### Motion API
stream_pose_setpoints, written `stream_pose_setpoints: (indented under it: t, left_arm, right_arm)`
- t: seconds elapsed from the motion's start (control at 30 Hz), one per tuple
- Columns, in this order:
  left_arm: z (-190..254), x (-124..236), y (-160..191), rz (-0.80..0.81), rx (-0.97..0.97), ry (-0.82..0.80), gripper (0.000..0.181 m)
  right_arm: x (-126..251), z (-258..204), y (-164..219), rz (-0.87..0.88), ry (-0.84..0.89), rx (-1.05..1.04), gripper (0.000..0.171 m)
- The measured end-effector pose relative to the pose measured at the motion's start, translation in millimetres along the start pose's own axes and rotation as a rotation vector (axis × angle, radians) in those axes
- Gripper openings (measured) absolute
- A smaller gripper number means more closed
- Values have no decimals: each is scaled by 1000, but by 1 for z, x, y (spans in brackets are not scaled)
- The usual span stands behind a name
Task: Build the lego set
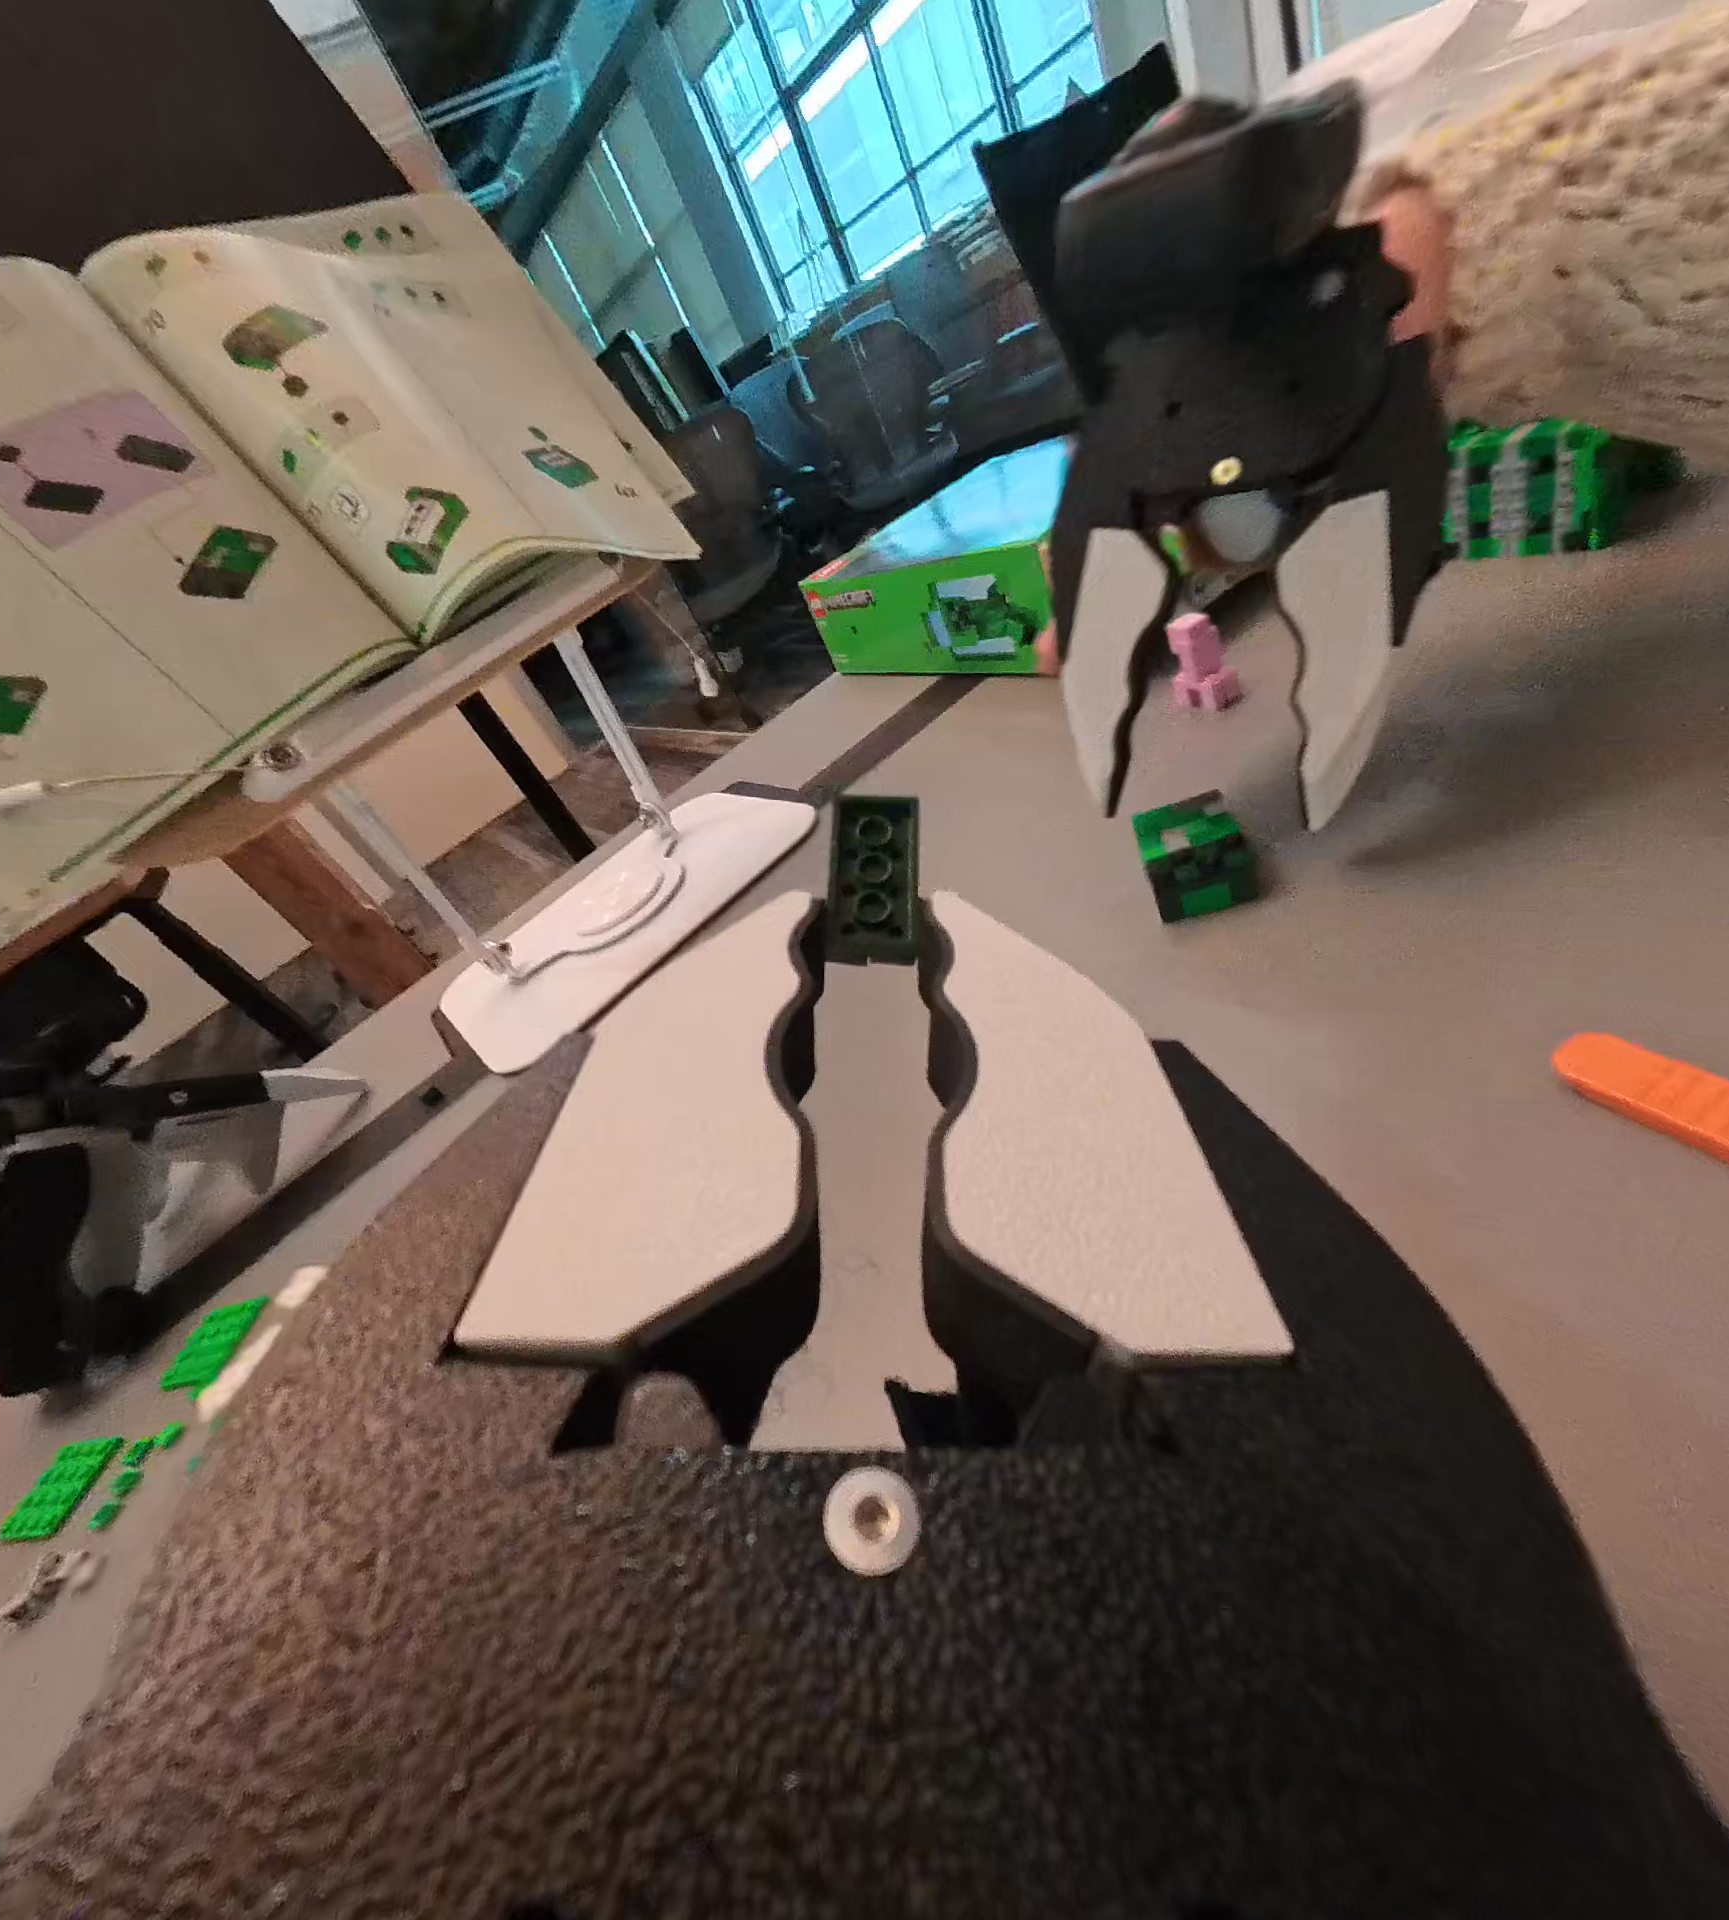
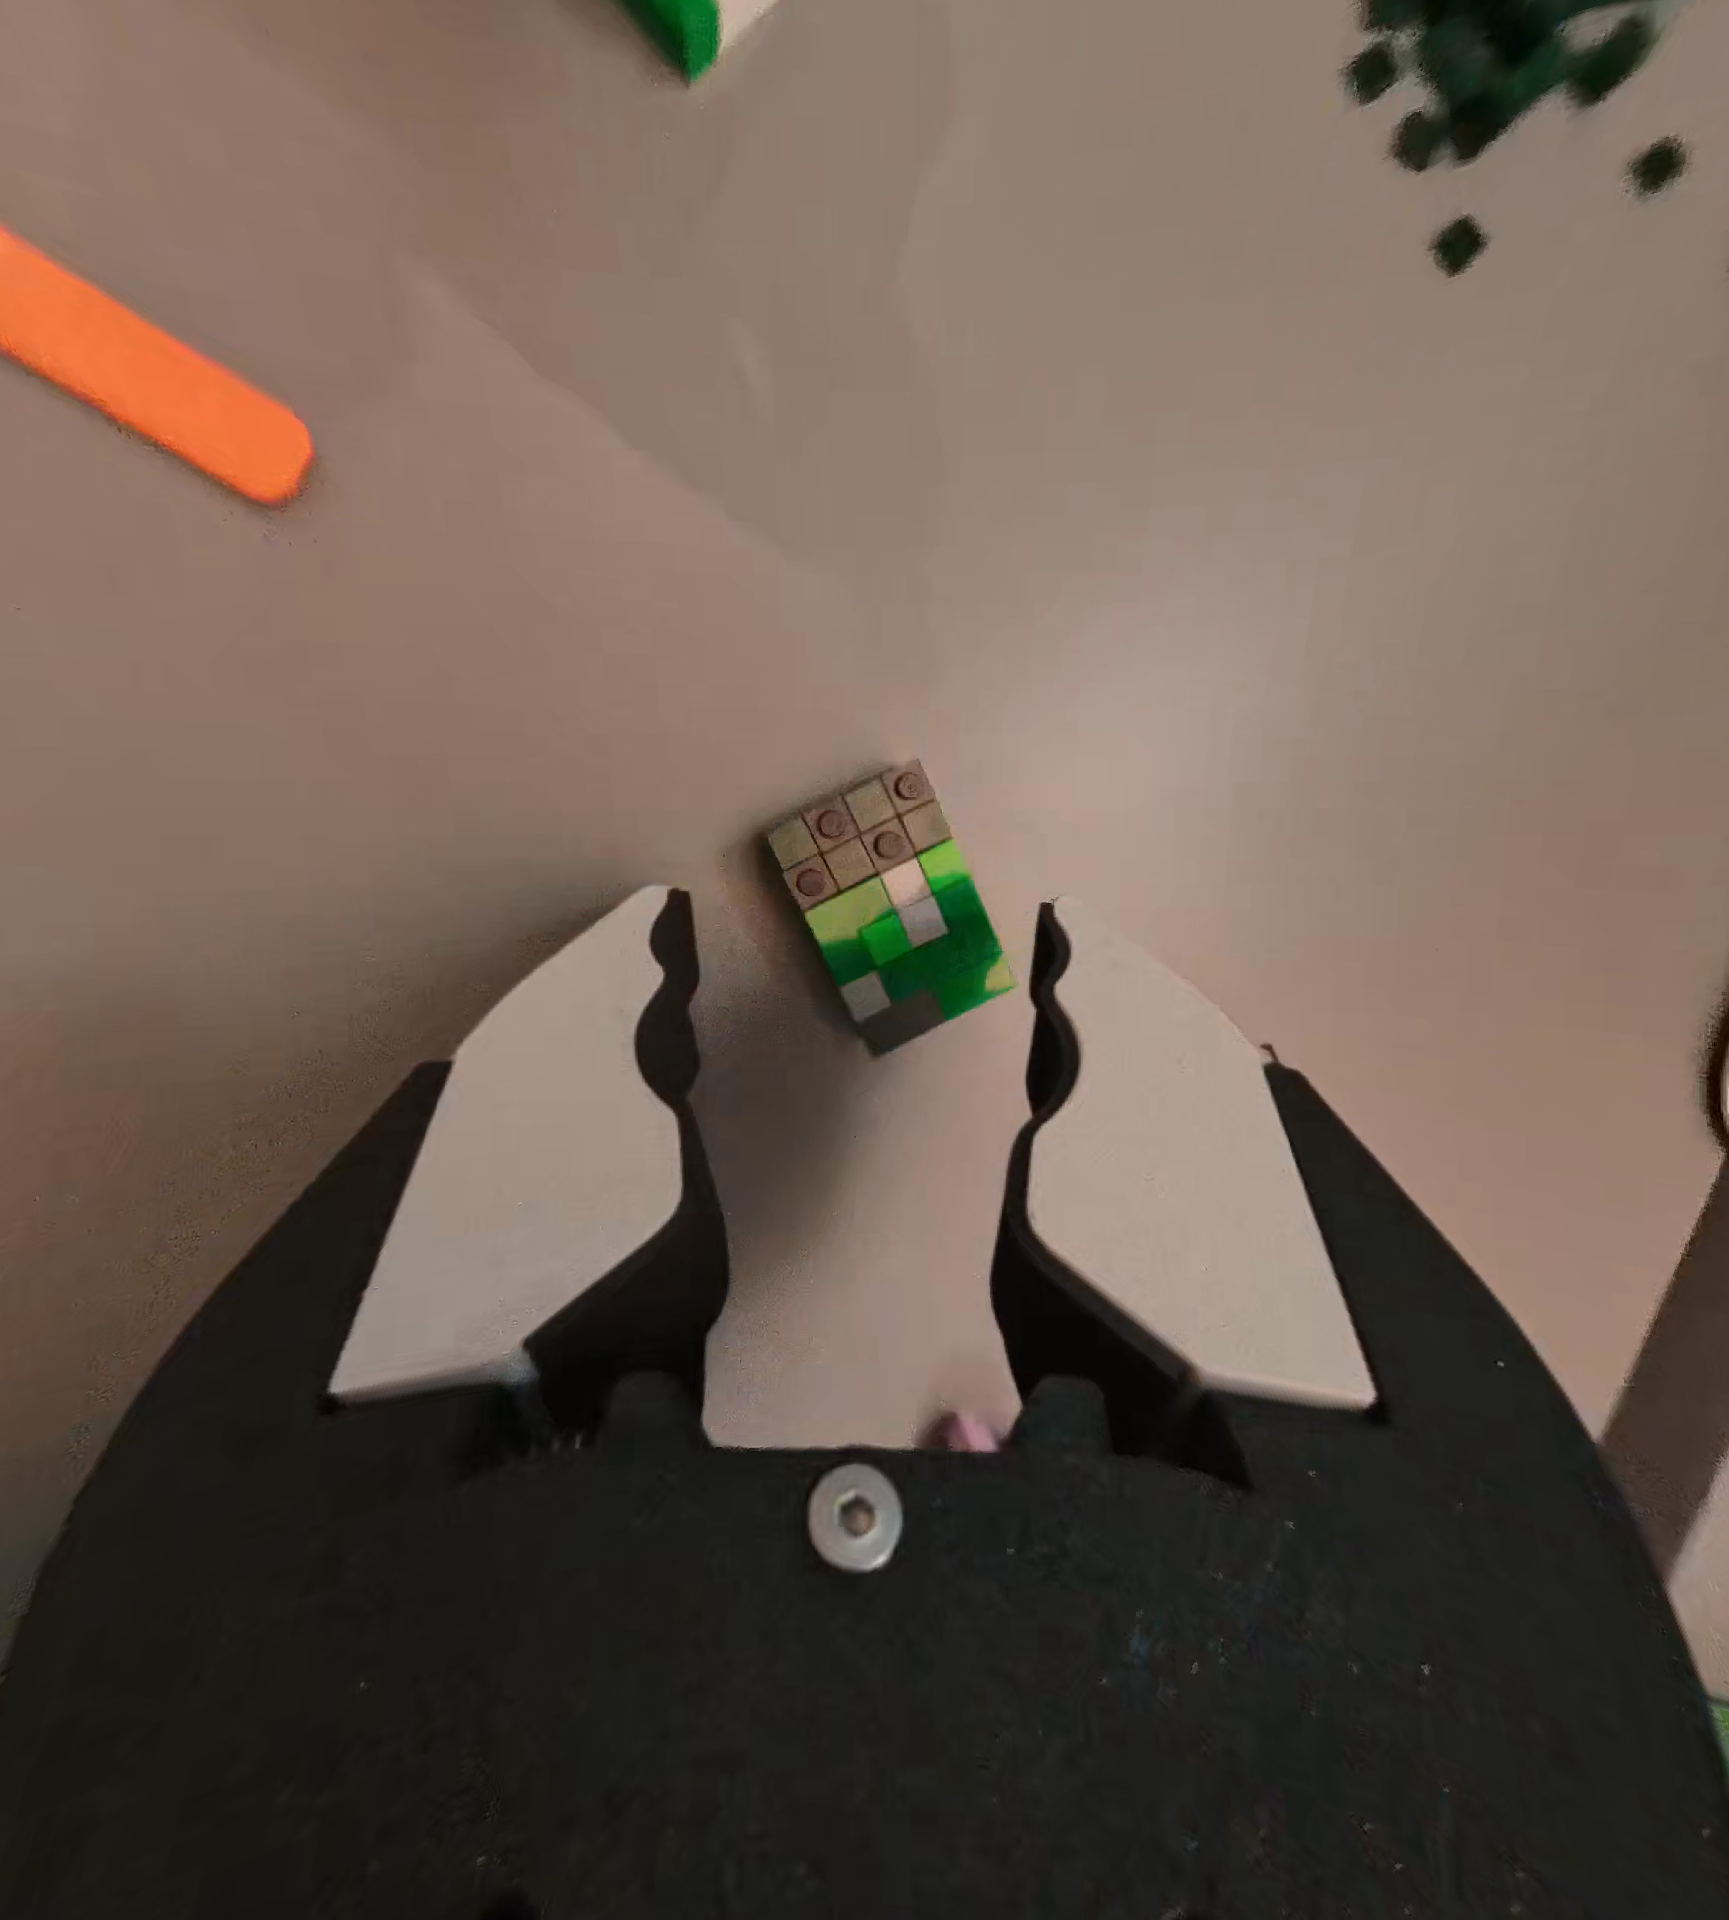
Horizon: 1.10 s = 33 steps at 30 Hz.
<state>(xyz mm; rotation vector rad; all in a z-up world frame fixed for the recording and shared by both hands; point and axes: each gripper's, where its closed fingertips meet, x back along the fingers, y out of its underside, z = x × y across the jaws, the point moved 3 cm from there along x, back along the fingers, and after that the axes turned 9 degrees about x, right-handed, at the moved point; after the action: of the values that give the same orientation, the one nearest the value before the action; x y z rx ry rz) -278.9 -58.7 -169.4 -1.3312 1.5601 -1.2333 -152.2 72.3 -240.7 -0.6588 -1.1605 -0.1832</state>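
Note:
My left gripper [image 1: 872, 914] is shut on a dark green brick [image 1: 873, 873], held underside up above the grey table. My right gripper [image 2: 860, 914] is open and empty; it hangs just above a small green, grey and white block assembly [image 2: 891, 904] that lies on the table between and just beyond its fingertips. In the left wrist view the right gripper [image 1: 1218, 816] points down over that same assembly [image 1: 1195, 852]. A larger green built section [image 1: 1535, 488] stands at the far right of the table.
An orange brick separator [image 1: 1691, 1112] lies at the right, also in the right wrist view [image 2: 101, 343]. An open instruction booklet [image 1: 216, 499] rests on a stand at left. The green set box [image 1: 943, 613], a pink figure [image 1: 1201, 665], and loose green plates [image 1: 60, 1486] are around. Dark green pieces [image 2: 1525, 94] lie scattered. Some 20 cm of space lies between my two pairs of fingers. From the right gripper's tips to the orange brick separator [image 1: 1691, 1112] is close to 12 cm. It turns up in the right wrist view [image 2: 173, 364] as well.

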Motion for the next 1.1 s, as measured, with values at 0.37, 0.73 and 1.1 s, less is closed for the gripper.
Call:
stream_pose_setpoints:
  t: [0.37, 0.73, 1.1]
  left_arm:
    - [6, 3, 9, -37, -22, 29, 17]
    - [-7, 8, 6, 12, 60, -24, 17]
    - [4, 5, 6, 20, 46, 28, 17]
  right_arm:
    - [-23, 11, -3, -169, -175, 131, 35]
    - [43, 22, -79, 841, -79, -163, 35]
    - [94, 20, -98, 1439, -349, -290, 35]
